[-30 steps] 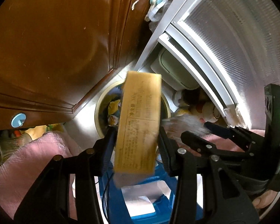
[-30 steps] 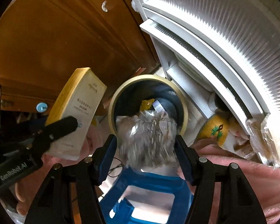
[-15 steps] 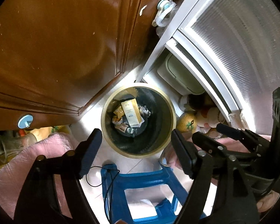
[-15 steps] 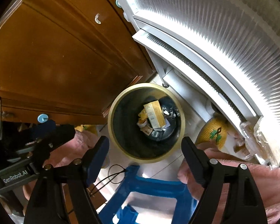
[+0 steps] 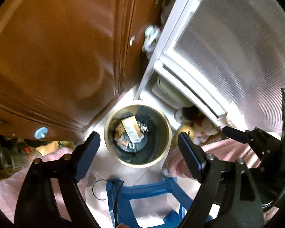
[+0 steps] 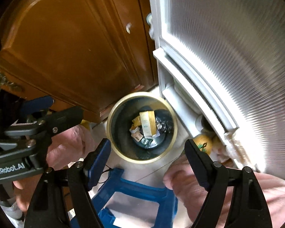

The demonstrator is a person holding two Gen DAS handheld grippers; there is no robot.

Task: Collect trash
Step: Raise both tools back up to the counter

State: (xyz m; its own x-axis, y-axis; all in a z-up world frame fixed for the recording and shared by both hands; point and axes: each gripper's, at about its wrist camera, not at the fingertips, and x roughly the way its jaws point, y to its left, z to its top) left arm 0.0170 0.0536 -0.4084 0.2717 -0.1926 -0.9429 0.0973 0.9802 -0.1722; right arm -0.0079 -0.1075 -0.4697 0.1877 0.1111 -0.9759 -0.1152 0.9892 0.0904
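Observation:
A round bin with a gold rim (image 5: 167,133) (image 6: 108,133) stands on the floor below both grippers. Inside it lie a yellow and white box (image 5: 131,130) (image 6: 147,123), a crumpled silver foil wrapper (image 5: 142,127) (image 6: 162,124) and several small scraps. My left gripper (image 5: 137,142) is open and empty, high above the bin; it also shows at the left of the right wrist view (image 6: 53,108). My right gripper (image 6: 148,149) is open and empty above the bin; it also shows at the right of the left wrist view (image 5: 235,134).
A brown wooden cabinet door (image 5: 57,57) rises on the left. A white-framed ribbed glass door (image 5: 228,47) stands on the right. A blue plastic stool (image 5: 142,199) (image 6: 134,195) stands just before the bin. Soft toys (image 5: 201,127) lie by the door sill.
One second ago my left gripper held the box and my right held the foil wrapper. Both opened, the items fell into the bin, and both grippers have risen higher.

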